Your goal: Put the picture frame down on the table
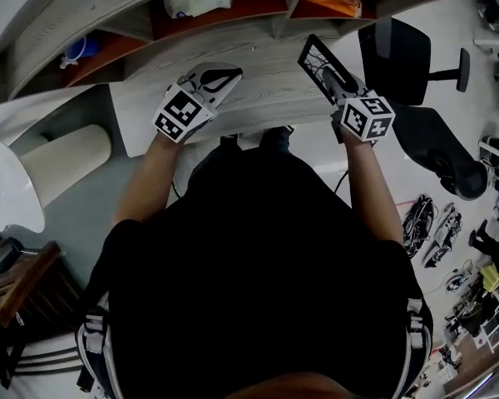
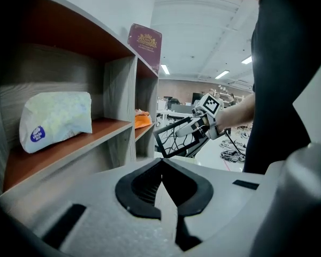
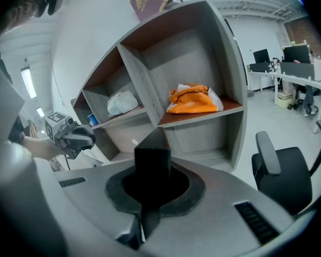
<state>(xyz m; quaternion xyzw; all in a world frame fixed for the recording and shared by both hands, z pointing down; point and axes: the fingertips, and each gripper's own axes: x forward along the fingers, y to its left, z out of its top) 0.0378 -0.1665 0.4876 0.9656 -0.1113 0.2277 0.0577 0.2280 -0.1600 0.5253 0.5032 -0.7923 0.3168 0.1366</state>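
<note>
Black-edged and patterned with thin branching lines, the picture frame is being carried over the far right end of the surface. The right gripper is clamping it by one short end, with the jaws closed tight on the frame's edge. In the right gripper view the frame is showing edge-on as a dark slab standing up out of the jaws.

The left gripper is hovering over the middle of the surface, well apart from the frame. Its jaws are closed together with nothing between them.

Progress, as a judgement: the frame is being brought in over the surface, but the placement itself is not yet done. No view is showing the frame lying flat on the surface, and the grip is not yet released. Whether the lower edge is already touching the surface cannot be told, because the left gripper's body is hiding that edge.

Orientation: the long axis is running from the jaws outward toward the far edge of the surface. The free end is pointing away from the person. The patterned face is tilting upward and toward the left gripper's side rather than lying parallel to the surface.

Remaining, as a judgement: lower the frame until it is resting on the surface, then open the right jaws and withdraw.
</note>
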